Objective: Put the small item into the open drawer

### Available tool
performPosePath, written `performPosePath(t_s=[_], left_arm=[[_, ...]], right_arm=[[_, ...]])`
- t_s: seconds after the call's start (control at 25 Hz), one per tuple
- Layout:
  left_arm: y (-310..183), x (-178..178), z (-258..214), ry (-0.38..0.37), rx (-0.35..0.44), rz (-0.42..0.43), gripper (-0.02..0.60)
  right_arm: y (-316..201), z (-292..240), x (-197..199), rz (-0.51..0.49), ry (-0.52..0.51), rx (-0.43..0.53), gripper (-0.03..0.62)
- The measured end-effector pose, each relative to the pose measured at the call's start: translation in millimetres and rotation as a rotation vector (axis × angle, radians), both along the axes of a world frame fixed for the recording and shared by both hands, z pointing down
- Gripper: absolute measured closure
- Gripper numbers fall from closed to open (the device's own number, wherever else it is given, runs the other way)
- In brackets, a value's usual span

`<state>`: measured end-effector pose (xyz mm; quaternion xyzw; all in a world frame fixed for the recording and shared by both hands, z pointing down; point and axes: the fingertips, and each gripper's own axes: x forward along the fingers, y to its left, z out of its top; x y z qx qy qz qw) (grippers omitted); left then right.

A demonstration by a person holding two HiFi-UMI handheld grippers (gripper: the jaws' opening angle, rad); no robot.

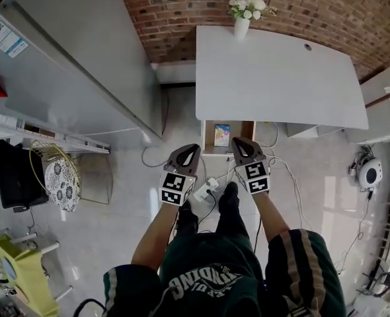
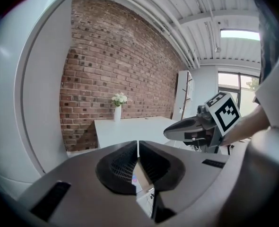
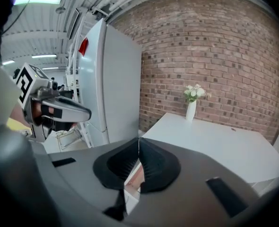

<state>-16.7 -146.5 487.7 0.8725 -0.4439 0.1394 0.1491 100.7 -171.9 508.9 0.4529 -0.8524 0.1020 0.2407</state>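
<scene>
An open wooden drawer (image 1: 206, 137) sticks out from under the front edge of a white desk (image 1: 274, 78). A small blue and orange item (image 1: 222, 135) lies flat inside it. My left gripper (image 1: 192, 148) hovers just left of the drawer's front, its jaws shut and empty. At the drawer's right front corner my right gripper (image 1: 238, 141) is likewise shut with nothing in it. In the left gripper view the tips (image 2: 138, 143) meet, and the right gripper (image 2: 167, 133) shows beside them. The right gripper view also shows its tips (image 3: 139, 140) touching.
A tall grey refrigerator (image 1: 82, 51) stands to the left of the desk. A white vase of flowers (image 1: 242, 18) sits at the desk's back edge by the brick wall. Cables and a power strip (image 1: 208, 187) lie on the floor by the person's feet. A wire rack (image 1: 56, 170) stands at left.
</scene>
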Motion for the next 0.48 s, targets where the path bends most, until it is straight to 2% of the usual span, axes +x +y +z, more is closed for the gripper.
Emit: performPosePath(t_s=[0.48], left_arm=[[-23.8, -6.7, -82.4, -0.009, 0.173, 0.091, 0.557]], right_arm=[[3.1, -128.3, -6.3, 0.059, -0.108, 0.21, 0.569]])
